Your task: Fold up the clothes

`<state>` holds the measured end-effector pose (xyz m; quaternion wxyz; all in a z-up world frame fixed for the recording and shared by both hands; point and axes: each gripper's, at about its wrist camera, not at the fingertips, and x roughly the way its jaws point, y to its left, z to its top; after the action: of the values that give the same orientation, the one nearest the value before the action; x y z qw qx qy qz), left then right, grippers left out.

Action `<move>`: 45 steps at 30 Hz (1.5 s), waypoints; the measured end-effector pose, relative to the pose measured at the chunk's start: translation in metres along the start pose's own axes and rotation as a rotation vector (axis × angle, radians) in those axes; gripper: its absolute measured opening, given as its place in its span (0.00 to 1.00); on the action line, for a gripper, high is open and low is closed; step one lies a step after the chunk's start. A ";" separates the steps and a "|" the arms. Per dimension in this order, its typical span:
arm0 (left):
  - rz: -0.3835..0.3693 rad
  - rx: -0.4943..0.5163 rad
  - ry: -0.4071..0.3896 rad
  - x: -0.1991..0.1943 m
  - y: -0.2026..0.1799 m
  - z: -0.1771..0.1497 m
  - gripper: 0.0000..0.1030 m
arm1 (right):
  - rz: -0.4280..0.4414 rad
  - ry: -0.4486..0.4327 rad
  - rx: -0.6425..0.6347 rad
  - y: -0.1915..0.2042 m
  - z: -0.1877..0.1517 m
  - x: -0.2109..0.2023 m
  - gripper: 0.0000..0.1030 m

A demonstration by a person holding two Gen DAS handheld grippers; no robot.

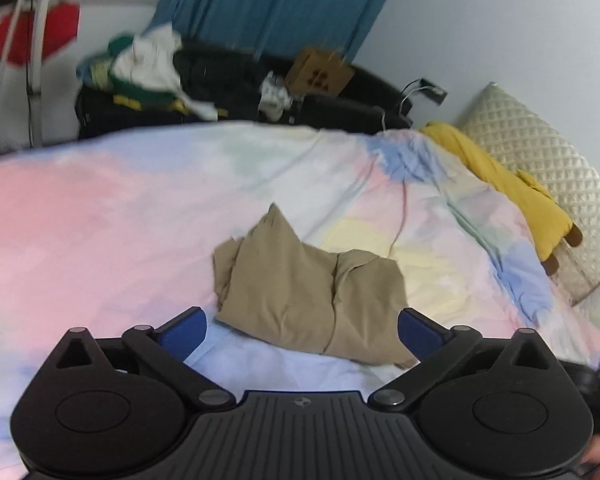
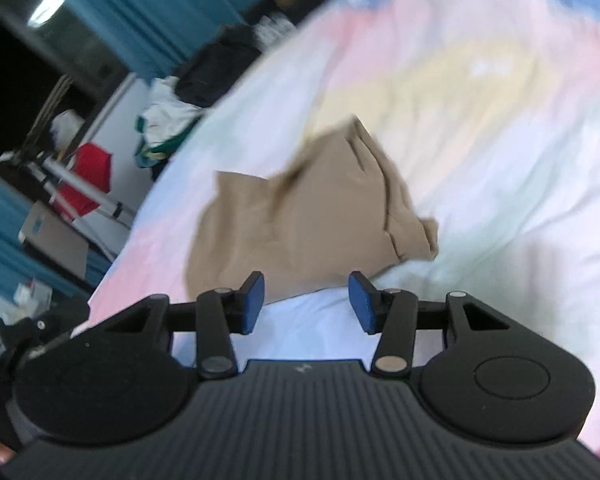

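A tan garment (image 1: 300,288) lies folded in a rough bundle on the pastel bedspread (image 1: 100,220). My left gripper (image 1: 302,330) hovers just above its near edge, jaws wide open, blue pads (image 1: 186,330) clear of the cloth on both sides. In the right wrist view the same tan garment (image 2: 296,220) lies ahead of my right gripper (image 2: 306,302), which is open with nothing between its blue pads (image 2: 252,300); only the bedspread (image 2: 480,160) and the cloth's near edge show in the gap. That view is tilted and blurred.
A yellow garment (image 1: 500,184) and a quilted pillow (image 1: 540,168) lie at the bed's right end. Beyond the far edge sit a pile of dark and white-green clothes (image 1: 148,72), a cardboard box (image 1: 320,72) and a teal curtain (image 1: 268,0). Clutter (image 2: 60,200) stands at the left.
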<state>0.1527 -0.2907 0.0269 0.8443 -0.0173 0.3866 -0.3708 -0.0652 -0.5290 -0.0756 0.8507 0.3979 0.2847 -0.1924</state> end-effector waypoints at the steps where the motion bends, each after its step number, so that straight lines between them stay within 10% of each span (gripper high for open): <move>1: 0.007 0.022 -0.018 -0.018 -0.005 -0.004 1.00 | 0.005 -0.023 -0.032 0.010 -0.002 -0.013 0.60; 4: 0.044 0.062 -0.078 -0.071 -0.019 -0.015 1.00 | 0.032 -0.094 -0.117 0.041 -0.008 -0.050 0.84; 14: 0.175 0.126 -0.254 -0.193 -0.036 -0.089 1.00 | 0.074 -0.276 -0.336 0.093 -0.078 -0.128 0.82; 45: 0.279 0.125 -0.300 -0.189 0.011 -0.156 1.00 | -0.066 -0.428 -0.475 0.092 -0.159 -0.097 0.82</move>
<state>-0.0252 -0.1219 0.0349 0.9349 0.0336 0.2313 -0.2670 -0.1414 -0.3386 -0.0443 0.9537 0.1294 0.1487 -0.2273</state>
